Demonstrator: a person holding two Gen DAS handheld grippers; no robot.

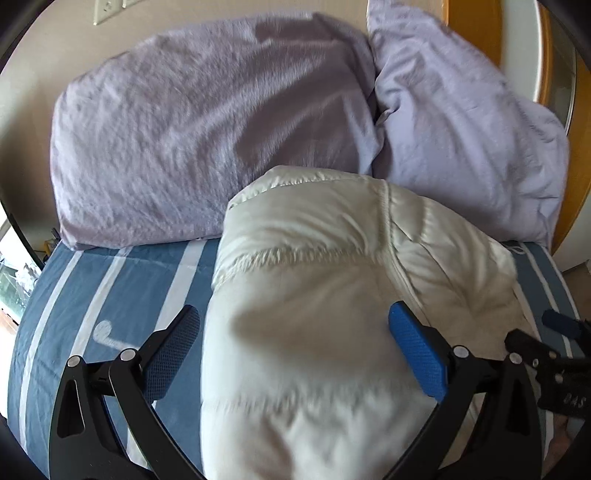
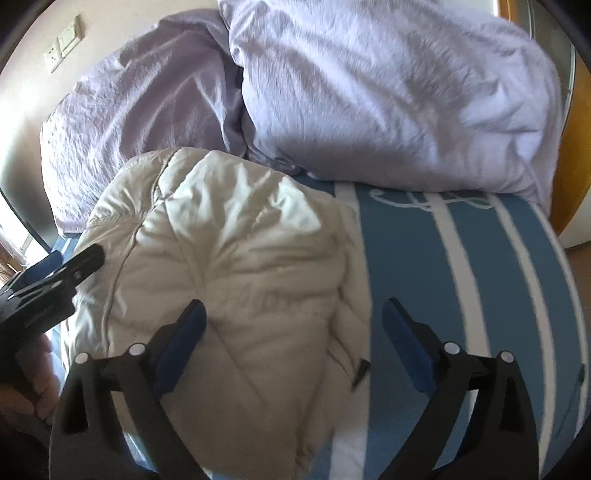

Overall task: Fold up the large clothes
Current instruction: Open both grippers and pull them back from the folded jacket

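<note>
A cream puffer jacket (image 1: 314,295) lies bunched in a thick bundle on the blue striped bed sheet (image 1: 92,295). My left gripper (image 1: 295,314) hovers over it with its jaws wide apart, one blue pad by the bundle's left edge and the other above its right part. In the right wrist view the jacket (image 2: 229,266) fills the lower left. My right gripper (image 2: 293,306) is open over the jacket's right edge, one finger above the cloth and one above the sheet (image 2: 461,280). Each gripper shows in the other's view: right gripper (image 1: 541,332), left gripper (image 2: 74,258). Neither holds cloth.
Two lilac pillows (image 1: 203,129) (image 1: 461,129) lean against the wall at the head of the bed, right behind the jacket. An orange wooden panel (image 1: 476,33) stands at the far right. A hand (image 2: 29,387) holds the left gripper. Bare sheet lies to both sides of the jacket.
</note>
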